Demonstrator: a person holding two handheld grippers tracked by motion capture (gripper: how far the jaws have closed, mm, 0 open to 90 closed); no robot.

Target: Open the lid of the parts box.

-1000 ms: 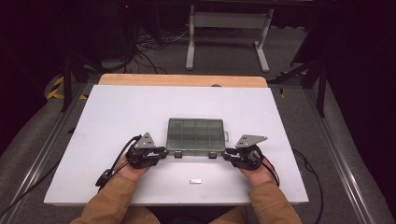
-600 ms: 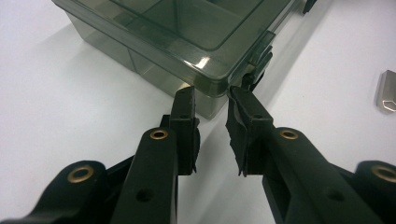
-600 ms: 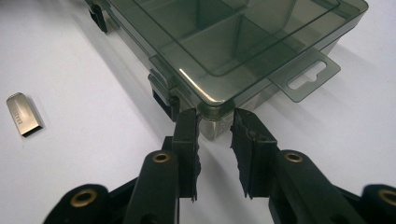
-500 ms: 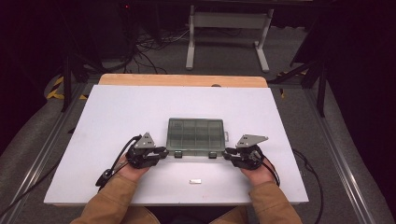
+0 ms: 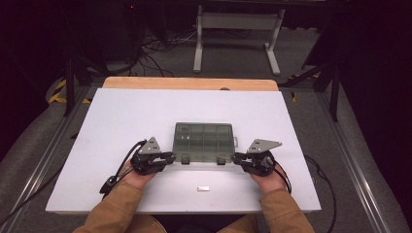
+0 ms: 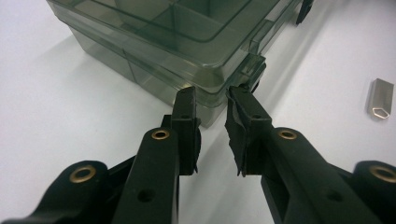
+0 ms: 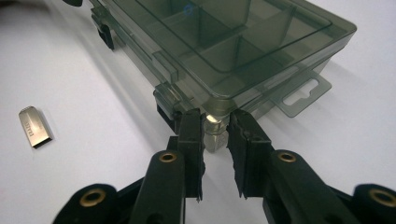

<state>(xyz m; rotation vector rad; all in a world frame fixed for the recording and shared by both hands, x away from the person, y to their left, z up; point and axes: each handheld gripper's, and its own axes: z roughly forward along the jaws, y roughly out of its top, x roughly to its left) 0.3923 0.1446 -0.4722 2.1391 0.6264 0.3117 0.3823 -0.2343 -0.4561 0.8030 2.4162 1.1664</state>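
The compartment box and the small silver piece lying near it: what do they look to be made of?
The compartment box looks like clear, smoke-tinted moulded plastic with a glossy finish: the dividers and the table show through its lid and walls. The small silver piece looks like brushed metal, probably a flash-drive casing, given its dull sheen and hollow end in the left gripper view.

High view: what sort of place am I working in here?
Likely a lab or recording workshop: a white table in a dark room, loose cables on grey carpet, a metal stand behind, rails alongside.
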